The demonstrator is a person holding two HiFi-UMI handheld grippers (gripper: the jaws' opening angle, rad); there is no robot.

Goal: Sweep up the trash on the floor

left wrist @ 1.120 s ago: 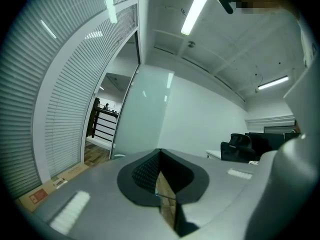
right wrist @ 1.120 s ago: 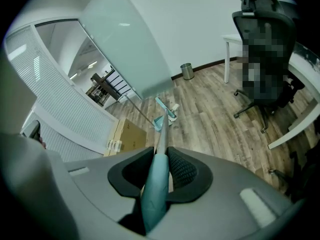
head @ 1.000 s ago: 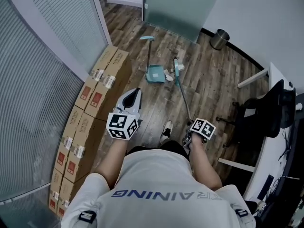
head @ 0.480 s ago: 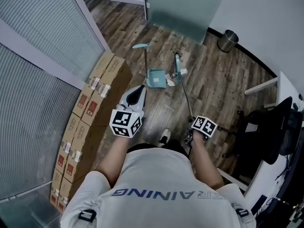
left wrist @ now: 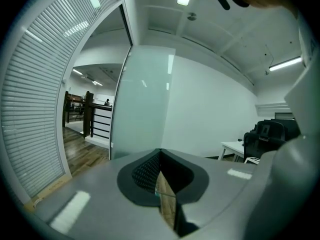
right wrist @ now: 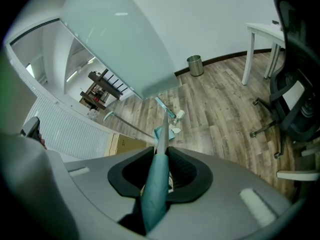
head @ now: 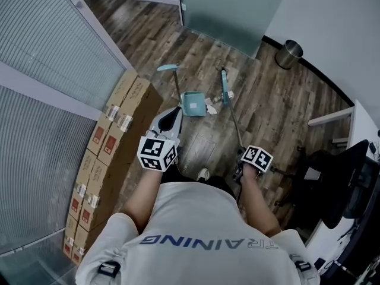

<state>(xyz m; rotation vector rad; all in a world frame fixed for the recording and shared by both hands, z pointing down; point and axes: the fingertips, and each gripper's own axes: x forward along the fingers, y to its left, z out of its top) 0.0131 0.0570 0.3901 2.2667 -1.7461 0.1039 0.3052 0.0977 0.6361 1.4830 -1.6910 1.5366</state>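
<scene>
My right gripper [head: 239, 171] [right wrist: 159, 176] is shut on the teal grip of the broom handle [right wrist: 156, 184]. The thin shaft [head: 234, 123] runs forward to the broom head [head: 224, 86] [right wrist: 165, 106] on the wooden floor. Left of the head stands a teal dustpan [head: 193, 104] [right wrist: 161, 132] with its long handle [head: 172, 79] raised. Bits of white paper trash [head: 211, 107] [right wrist: 179, 115] lie between the pan and the broom head. My left gripper [head: 171, 114] [left wrist: 160, 176] is shut with nothing in it, held above the floor short of the dustpan.
Stacked cardboard boxes [head: 113, 141] line the slatted glass wall on the left. A metal bin [head: 290, 53] [right wrist: 195, 65] stands by the far wall. An office chair [head: 338, 183] [right wrist: 295, 99] and a white desk [right wrist: 265, 31] are on the right. A frosted glass panel [head: 225, 8] is ahead.
I have walked forward: the dustpan, broom head and trash now sit lower and nearer in the head view. Both grippers came along, the right still gripping the broom.
</scene>
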